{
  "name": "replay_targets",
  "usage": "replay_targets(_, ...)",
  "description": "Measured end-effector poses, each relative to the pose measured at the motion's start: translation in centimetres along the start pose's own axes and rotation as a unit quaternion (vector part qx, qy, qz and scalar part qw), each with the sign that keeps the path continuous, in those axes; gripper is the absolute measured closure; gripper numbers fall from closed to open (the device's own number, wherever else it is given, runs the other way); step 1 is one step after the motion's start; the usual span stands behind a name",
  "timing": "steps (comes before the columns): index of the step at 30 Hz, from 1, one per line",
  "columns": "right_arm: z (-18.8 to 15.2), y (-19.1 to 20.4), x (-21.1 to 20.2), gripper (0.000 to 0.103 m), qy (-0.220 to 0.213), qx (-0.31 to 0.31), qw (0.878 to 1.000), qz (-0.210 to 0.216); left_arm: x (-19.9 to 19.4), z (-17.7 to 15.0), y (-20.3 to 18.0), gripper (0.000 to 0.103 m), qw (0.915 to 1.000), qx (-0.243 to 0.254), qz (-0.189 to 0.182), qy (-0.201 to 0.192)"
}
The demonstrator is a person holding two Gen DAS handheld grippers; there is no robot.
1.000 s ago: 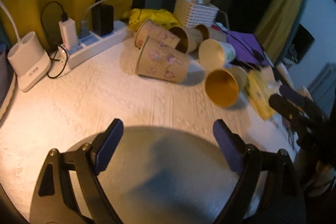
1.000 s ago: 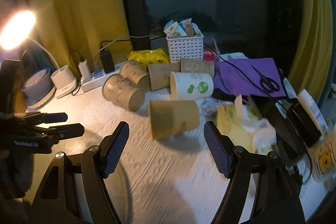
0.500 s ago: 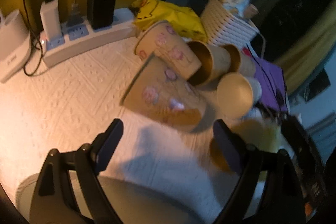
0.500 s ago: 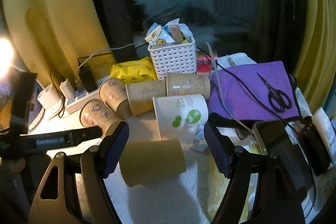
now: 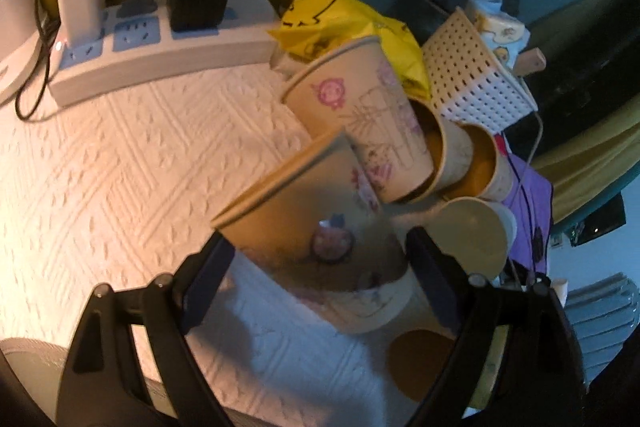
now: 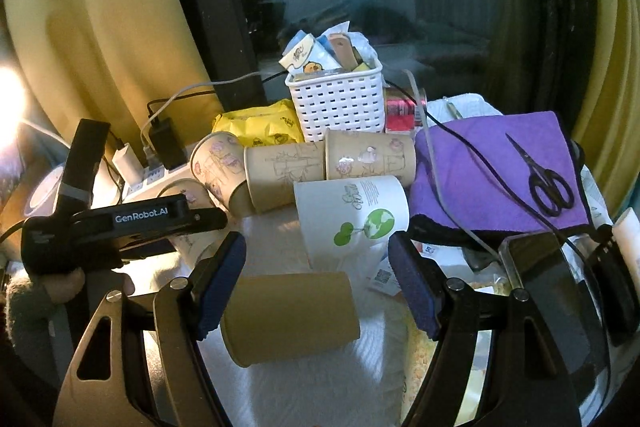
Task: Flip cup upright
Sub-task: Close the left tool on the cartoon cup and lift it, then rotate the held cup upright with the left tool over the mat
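Several paper cups lie on their sides on the white cloth. In the left wrist view a printed brown cup (image 5: 316, 239) lies between the open jaws of my left gripper (image 5: 320, 263); contact cannot be told. Another printed cup (image 5: 360, 119) lies behind it. In the right wrist view a plain brown cup (image 6: 292, 315) lies on its side between the open jaws of my right gripper (image 6: 316, 279), not touched. A white cup with a green print (image 6: 352, 219) lies just behind it. The left gripper (image 6: 120, 223) shows at the left there.
A white power strip (image 5: 160, 51) with chargers sits at the back left. A yellow bag (image 6: 260, 127), a white basket (image 6: 336, 103), a purple cloth (image 6: 500, 167) with scissors (image 6: 548, 183) and a cable, and a phone (image 6: 552, 307) crowd the back and right.
My left gripper has moved forward and now straddles the printed brown cup. My right gripper has moved forward and down, with the plain brown cup now between its jaws.
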State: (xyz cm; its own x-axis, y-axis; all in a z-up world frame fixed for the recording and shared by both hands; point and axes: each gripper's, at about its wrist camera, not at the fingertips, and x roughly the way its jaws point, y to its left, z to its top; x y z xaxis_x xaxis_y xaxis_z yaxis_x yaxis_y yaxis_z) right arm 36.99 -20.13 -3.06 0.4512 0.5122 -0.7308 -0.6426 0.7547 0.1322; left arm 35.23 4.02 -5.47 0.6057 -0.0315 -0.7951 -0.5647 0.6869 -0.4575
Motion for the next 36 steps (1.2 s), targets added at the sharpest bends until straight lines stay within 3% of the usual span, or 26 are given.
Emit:
replay_targets(7, -0.3, 0.9, -0.7, 0.026, 0.001, -0.006, 1.000, -0.002, -1.2, -0.8, 0.2, 0.034, 0.9991, 0.040, -0.015, 0.004)
replay_targets(17, -1.6, 3.8, -3.4, 0.026, 0.002, -0.014, 1.000, -0.007, -6.6, -3.7, 1.3, 0.037, 0.9925, 0.115, -0.040, -0.003)
replay_targets(25, -3.5, 8.3, -5.8, 0.026, 0.007, -0.037, 0.999, 0.001, -12.3, -8.0, 3.0, 0.037, 0.9753, 0.209, -0.045, -0.054)
replay_targets(31, -5.5, 11.9, -8.2, 0.026, 0.007, -0.043, 0.999, 0.018, -14.9, -10.8, 5.6, 0.037, 0.9638, 0.254, -0.055, -0.060)
replay_targets(36, -7.7, 15.0, -10.1, 0.026, 0.016, -0.047, 0.997, 0.057, -17.8, -14.3, 7.4, 0.037, 0.9464, 0.303, -0.077, -0.083)
